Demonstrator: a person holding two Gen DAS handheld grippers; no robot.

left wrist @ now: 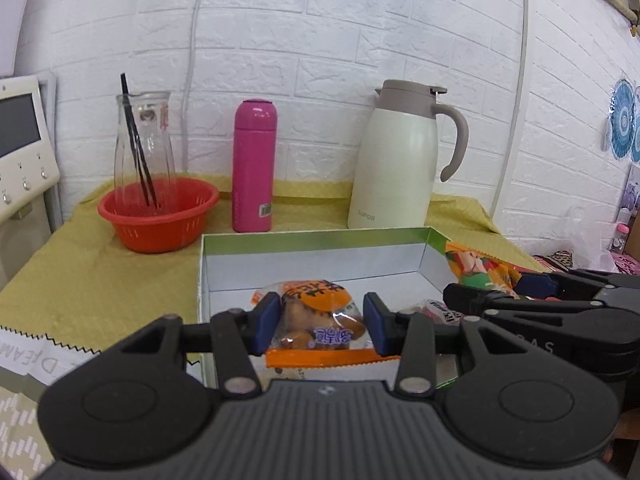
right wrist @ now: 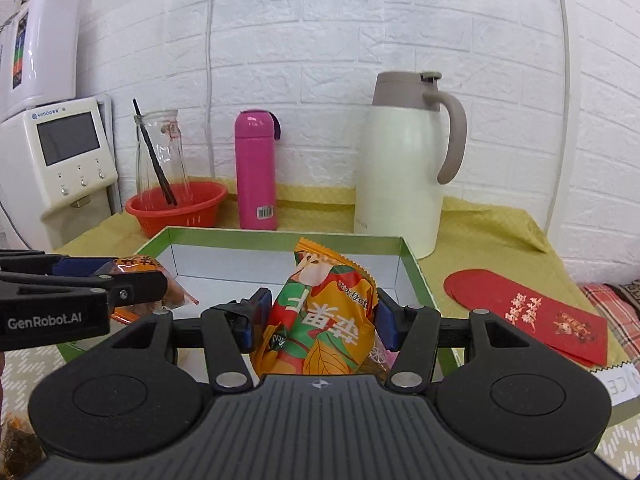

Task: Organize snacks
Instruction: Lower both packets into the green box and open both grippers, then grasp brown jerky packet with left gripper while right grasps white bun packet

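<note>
Two snack packs are in the air at once, one in each gripper, both carried over the open box [right wrist: 408, 276] with the green rim. I'd call this the placing step: each pack has reached the box and now needs lowering to the white floor before the jaws let go.

The left gripper [left wrist: 322, 326] pinches a clear pack of small cakes [left wrist: 316, 316] with orange print, its blue pads pressing the pack's two sides at a middling width. Just beyond its fingertips lies the box's far wall, and off to its right the right gripper reaches in alongside.

The right gripper [right wrist: 318, 322] stands much wider, clamped on a puffy orange-and-green bag [right wrist: 328, 320] that sticks up between the pads (the bag fills the whole gap). Ahead of it the box floor is bare; a pink-and-white wrapper [left wrist: 438, 312] sits below, near the front wall.

Next, I'd guess, each hand should dip and release side by side, so the packs don't pile up. Beside the box, right of the right gripper, red envelopes [right wrist: 528, 312] lie on the worktop [right wrist: 492, 232].
</note>
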